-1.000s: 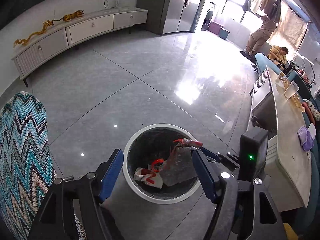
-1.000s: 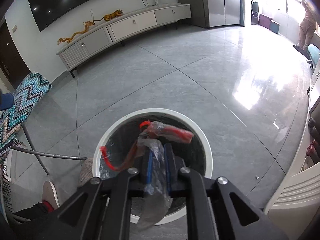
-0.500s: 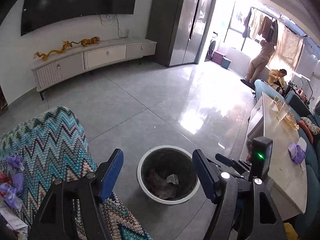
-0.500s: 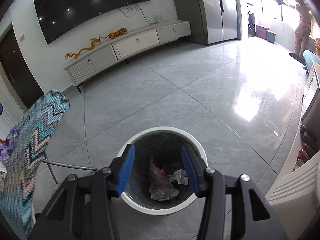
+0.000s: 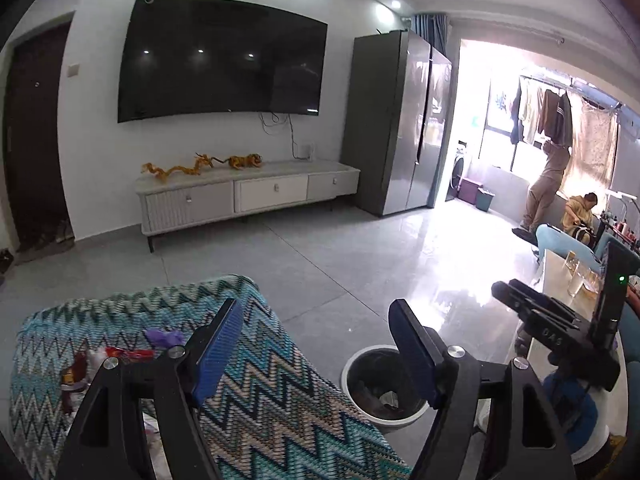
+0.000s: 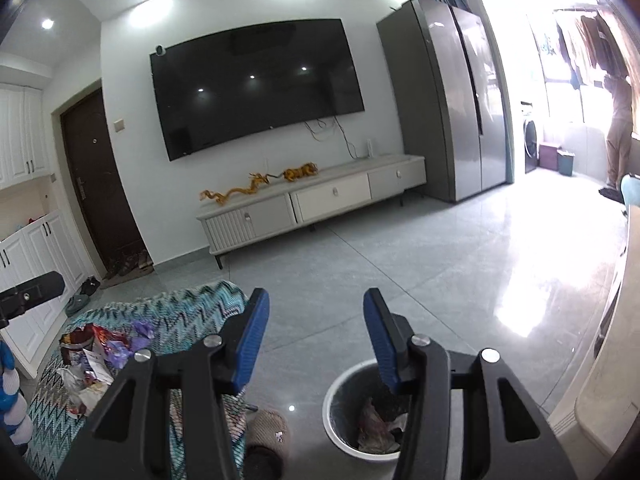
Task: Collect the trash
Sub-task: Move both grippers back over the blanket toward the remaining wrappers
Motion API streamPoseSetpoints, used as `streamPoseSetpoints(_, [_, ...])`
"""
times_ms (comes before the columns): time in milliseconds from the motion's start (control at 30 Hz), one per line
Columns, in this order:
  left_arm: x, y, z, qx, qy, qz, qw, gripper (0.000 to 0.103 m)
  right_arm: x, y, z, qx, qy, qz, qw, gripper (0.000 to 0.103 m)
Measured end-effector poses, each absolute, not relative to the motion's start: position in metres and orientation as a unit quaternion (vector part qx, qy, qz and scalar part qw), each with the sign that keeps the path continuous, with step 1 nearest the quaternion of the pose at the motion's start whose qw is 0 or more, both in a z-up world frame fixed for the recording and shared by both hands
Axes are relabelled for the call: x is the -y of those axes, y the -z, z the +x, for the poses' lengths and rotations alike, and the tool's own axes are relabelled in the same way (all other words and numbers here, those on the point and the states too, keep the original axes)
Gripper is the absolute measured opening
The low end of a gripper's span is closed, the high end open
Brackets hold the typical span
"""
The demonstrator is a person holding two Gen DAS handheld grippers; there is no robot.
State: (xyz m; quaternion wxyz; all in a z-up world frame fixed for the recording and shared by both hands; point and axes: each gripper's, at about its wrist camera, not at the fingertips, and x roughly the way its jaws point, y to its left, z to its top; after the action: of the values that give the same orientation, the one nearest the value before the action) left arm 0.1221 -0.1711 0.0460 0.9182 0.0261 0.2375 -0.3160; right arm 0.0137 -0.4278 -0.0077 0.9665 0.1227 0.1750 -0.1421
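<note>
At the far left of the living room, a pile of wrappers (image 6: 90,364) — torn snack packets, white scraps and a crumpled purple piece — lies on a zigzag-patterned cloth (image 5: 280,392) in teal, black and cream. Just above that cloth the left gripper (image 5: 316,344) hangs with its blue-padded jaws spread wide and nothing between them; they have just been opening a little further. A red wrapper (image 5: 132,354) and a purple scrap (image 5: 162,337) lie on the cloth just beyond its left finger.

To the right of the cloth, the round white-rimmed trash bin (image 6: 332,408) stands on the grey tiled floor, crumpled plastic and paper (image 6: 376,424) lying at its bottom. The right gripper (image 6: 316,342) is held over the bin's near side, its jaws parted and empty after opening within the past second. A knitted slipper (image 6: 266,432) shows on the floor between cloth and bin.

Behind, a large dark television (image 6: 256,84) hangs over a low pale cabinet (image 6: 320,200) bearing golden dragon figures (image 6: 256,186). A tall grey refrigerator (image 6: 448,100) stands further right, and beyond it a person (image 5: 546,184) stands at a bright window under hanging laundry.
</note>
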Motion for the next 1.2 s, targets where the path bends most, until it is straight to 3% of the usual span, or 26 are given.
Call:
streamPoseSetpoints(367, [0.033, -0.073, 0.129, -0.198, 0.217, -0.013, 0.956, 0.078, 0.332, -0.073, 0.014, -0.115, 0.054, 0.06, 0.99, 0.047])
streamPoseSetpoints(633, [-0.05, -0.063, 0.134, -0.188, 0.144, -0.029, 0.971, 0.078, 0.288, -0.088, 0.016, -0.105, -0.003, 0.036, 0.994, 0.047])
streamPoseSetpoints(900, [-0.079, -0.013, 0.159, -0.241, 0.125, -0.055, 0.961, 0.078, 0.259, -0.053, 0.049, -0.16, -0.055, 0.037, 0.985, 0.047])
streamPoseSetpoints(1200, [-0.074, 0.088, 0.185, -0.363, 0.139, -0.107, 0.915, 0.078, 0.23, 0.04, 0.105, -0.283, -0.125, 0.053, 0.949, 0.047])
